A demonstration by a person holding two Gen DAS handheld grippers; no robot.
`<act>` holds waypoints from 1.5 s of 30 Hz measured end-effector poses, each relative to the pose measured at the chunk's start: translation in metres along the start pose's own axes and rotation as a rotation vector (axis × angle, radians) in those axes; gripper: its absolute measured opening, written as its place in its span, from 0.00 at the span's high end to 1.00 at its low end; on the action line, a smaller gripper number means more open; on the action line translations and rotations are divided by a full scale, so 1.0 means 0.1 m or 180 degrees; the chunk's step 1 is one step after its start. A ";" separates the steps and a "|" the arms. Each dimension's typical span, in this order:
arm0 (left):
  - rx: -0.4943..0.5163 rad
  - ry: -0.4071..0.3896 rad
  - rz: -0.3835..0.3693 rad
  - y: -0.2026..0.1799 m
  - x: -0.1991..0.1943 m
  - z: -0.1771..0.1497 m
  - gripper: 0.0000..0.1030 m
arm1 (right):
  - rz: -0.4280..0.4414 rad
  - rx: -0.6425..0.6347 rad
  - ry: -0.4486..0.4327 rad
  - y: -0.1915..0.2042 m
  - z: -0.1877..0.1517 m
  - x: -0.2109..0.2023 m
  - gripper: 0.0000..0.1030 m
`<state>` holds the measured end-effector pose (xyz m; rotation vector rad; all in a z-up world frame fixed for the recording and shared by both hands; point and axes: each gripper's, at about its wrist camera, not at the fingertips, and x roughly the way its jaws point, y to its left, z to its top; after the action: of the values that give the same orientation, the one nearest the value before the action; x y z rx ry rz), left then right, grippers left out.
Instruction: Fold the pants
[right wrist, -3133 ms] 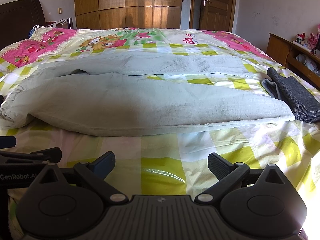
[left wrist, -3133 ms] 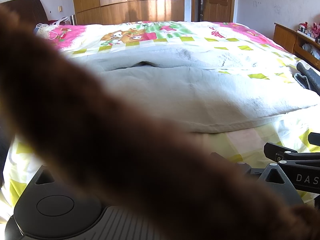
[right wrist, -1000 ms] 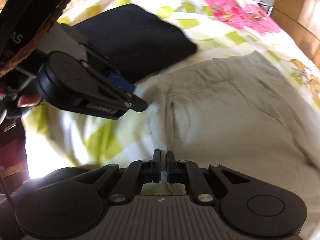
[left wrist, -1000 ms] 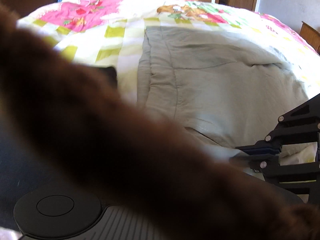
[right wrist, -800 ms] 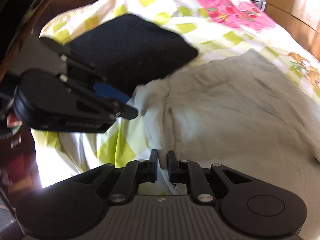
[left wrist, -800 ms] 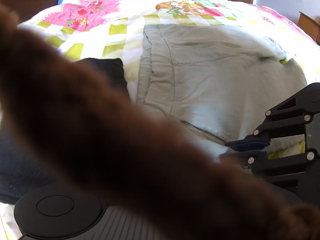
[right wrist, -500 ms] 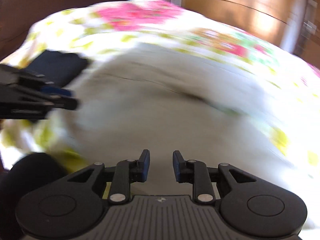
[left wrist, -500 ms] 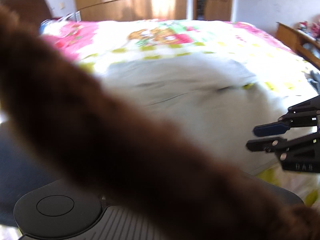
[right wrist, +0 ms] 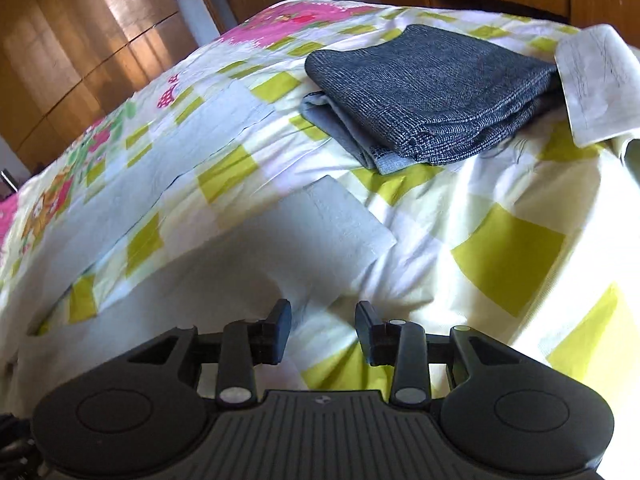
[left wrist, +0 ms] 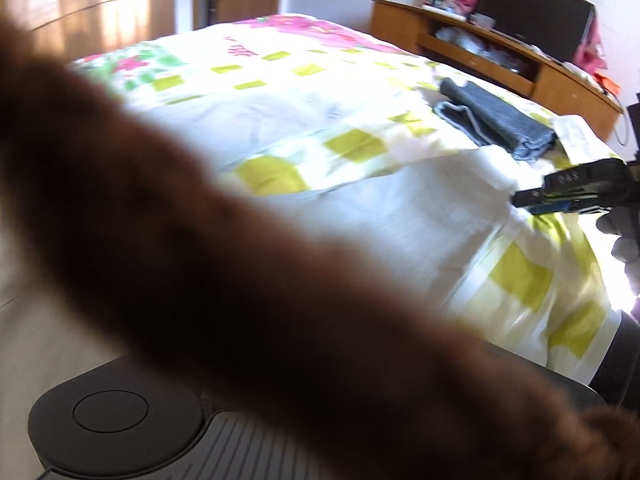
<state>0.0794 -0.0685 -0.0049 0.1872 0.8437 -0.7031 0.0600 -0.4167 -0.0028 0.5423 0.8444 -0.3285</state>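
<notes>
Right wrist view: right claw (right wrist: 323, 316) has just been opening (nothing between) over pale pants (right wrist: 336, 220) near the bed (right wrist: 508, 248) edge; left claw's state cannot be told

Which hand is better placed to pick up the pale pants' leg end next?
Right, probably. The right gripper sits just short of the hem of the pale pants, its jaws just opening wider, nothing between the pads. The left gripper's fingers are hidden behind a brown blur.

Only "DAS" reads — white letters on the right gripper (left wrist: 532, 202).
</notes>
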 end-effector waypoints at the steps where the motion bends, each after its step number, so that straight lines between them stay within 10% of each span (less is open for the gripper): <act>1: 0.0033 0.0033 -0.0041 -0.04 0.08 0.04 0.74 | 0.0053 0.0111 0.0009 -0.02 0.04 0.04 0.46; 5: 0.0091 0.0227 -0.0104 -0.13 0.28 0.21 0.74 | 0.0230 0.0474 -0.0049 -0.13 0.10 0.11 0.48; 7: 0.0030 0.0289 -0.0149 -0.13 0.30 0.26 0.74 | 0.0309 0.0720 0.0005 -0.20 0.14 0.20 0.80; 17: 0.0208 -0.0205 -0.0264 -0.44 0.11 0.30 0.73 | 0.0980 0.0315 -0.1030 -0.08 0.48 -0.82 0.80; 24: 0.0070 0.0110 -0.0393 -0.63 0.24 -0.09 0.70 | -0.0009 0.0313 -0.0207 -0.55 -0.08 -0.29 0.80; 28: 0.0322 0.0073 -0.0329 -0.73 0.09 -0.19 0.69 | -0.0058 0.0575 -0.0192 -0.72 -0.13 -0.31 0.77; 37: 0.0201 -0.0188 -0.0022 -0.22 -0.41 -0.11 0.68 | -0.0827 -0.0931 -0.0867 0.12 -0.09 -0.80 0.64; 45: 0.0133 -0.0306 0.0569 1.00 -0.78 0.00 0.59 | 0.0704 -0.2710 -0.0191 1.87 0.13 0.05 0.59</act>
<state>0.1076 0.0463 0.0417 0.2609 0.7111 -0.5577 0.1605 -0.2713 0.0604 -0.1714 0.7739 0.2248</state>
